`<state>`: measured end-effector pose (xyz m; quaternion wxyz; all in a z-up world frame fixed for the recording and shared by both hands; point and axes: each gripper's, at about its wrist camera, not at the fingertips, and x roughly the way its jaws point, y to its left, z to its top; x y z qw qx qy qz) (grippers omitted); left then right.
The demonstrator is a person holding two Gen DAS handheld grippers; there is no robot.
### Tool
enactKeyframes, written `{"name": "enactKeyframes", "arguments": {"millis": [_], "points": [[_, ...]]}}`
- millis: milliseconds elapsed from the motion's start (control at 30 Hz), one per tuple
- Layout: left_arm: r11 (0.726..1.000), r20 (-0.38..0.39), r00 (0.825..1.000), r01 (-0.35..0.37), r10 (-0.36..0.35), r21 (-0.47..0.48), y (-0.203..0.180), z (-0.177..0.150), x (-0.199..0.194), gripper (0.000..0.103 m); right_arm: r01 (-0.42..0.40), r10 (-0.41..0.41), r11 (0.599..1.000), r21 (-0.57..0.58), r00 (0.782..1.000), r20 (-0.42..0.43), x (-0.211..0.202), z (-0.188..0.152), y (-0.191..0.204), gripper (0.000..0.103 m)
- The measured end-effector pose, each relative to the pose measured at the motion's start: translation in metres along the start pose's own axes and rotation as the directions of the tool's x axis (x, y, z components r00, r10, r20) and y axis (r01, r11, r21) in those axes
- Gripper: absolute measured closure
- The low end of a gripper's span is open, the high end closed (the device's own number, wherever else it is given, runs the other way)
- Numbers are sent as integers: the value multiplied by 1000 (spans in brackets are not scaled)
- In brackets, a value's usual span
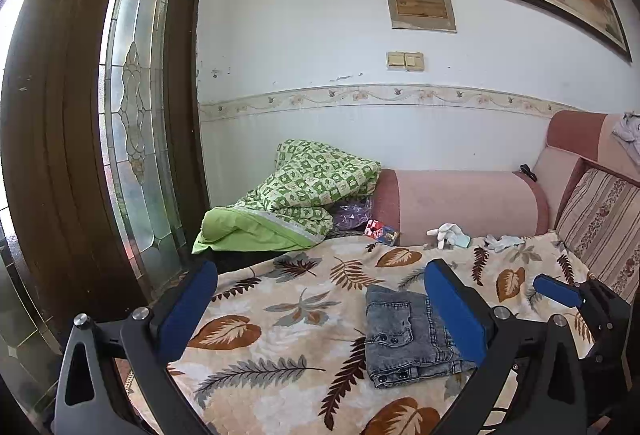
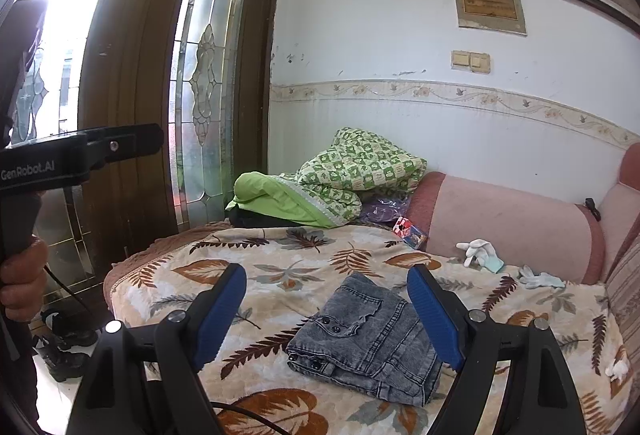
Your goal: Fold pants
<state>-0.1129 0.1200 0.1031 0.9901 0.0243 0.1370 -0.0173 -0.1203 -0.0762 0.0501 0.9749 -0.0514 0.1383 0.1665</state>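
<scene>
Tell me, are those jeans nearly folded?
Looks essentially done: the grey washed-denim pants lie as a compact folded bundle on the leaf-patterned blanket. Nothing is in hand; the left gripper and right gripper hover open, fingers clear. Perhaps only tidying remains.

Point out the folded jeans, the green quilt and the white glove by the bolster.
folded jeans (image 2: 368, 347): right wrist view, middle of the denim.
green quilt (image 2: 360, 171): right wrist view, checked top.
white glove (image 2: 476, 251): right wrist view, fingers.

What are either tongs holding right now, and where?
Nothing. Left tongs and right tongs are open and apart from the folded jeans.
</scene>
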Motion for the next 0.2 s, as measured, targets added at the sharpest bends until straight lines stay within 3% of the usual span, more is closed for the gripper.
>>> {"name": "enactKeyframes", "arguments": {"millis": [200], "points": [[1000, -3, 1000, 6, -6, -3, 2, -1, 5, 0, -16, 16, 1000, 8, 1000, -1, 6, 1, -1, 18]]}}
